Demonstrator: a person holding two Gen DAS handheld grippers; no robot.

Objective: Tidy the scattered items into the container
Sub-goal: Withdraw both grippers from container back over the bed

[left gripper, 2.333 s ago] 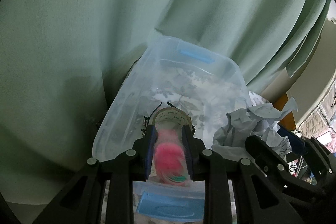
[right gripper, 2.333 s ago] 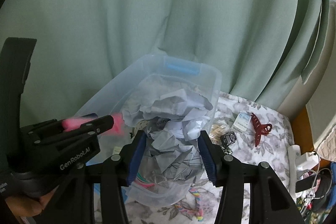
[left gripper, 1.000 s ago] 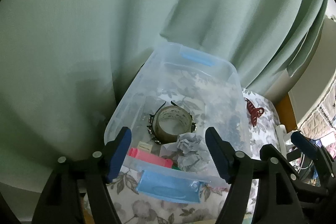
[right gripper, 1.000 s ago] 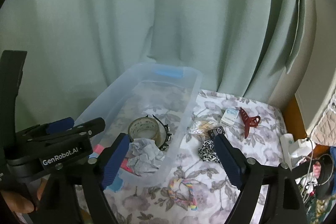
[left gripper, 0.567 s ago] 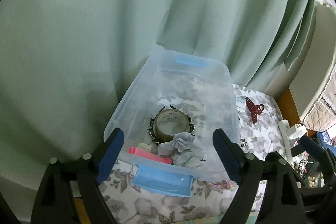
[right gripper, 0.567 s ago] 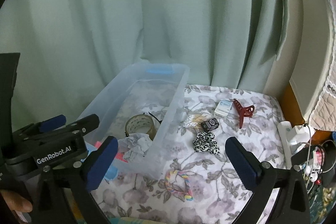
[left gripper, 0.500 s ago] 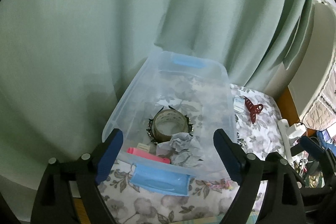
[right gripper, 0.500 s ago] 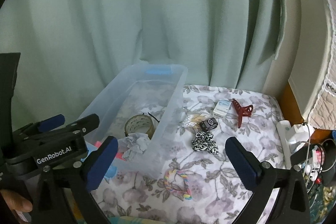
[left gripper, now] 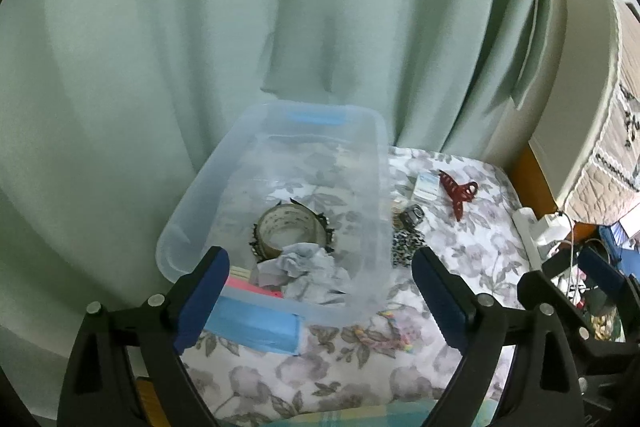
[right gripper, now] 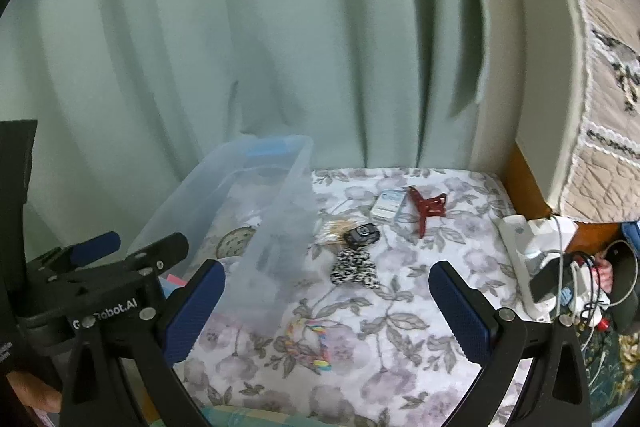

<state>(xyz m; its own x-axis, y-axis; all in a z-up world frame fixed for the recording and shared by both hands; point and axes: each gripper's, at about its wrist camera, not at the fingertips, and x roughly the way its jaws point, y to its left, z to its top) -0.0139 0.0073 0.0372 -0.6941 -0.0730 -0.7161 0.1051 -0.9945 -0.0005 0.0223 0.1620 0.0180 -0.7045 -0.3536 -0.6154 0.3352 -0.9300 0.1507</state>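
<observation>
1. Holding my left gripper (left gripper: 320, 291) spread wide with nothing between its pads; its jaws have just been opening further. It hangs over the near end of the clear plastic container (left gripper: 372, 155).
2. Holding my right gripper (right gripper: 326, 301) at full spread, also empty, over the floral cloth (right gripper: 420, 307) just right of the container's long wall.
3. Container contents, seen from the left wrist: a tape roll (left gripper: 290, 231) near the middle, crumpled paper (left gripper: 304, 269) touching its near side, a pink item (left gripper: 248, 291) at the near end behind my left finger.
4. Loose items on the cloth, all outside the container and ahead of my right gripper: a leopard-print scrunchie (right gripper: 354, 267) nearest, a small black object (right gripper: 362, 234) just beyond it, a small white card (right gripper: 386, 205) and a dark red claw clip (right gripper: 426, 207) farther back.
5. A rainbow braided loop (right gripper: 308, 341) lies between my right fingers, close to the container's near corner.
</observation>
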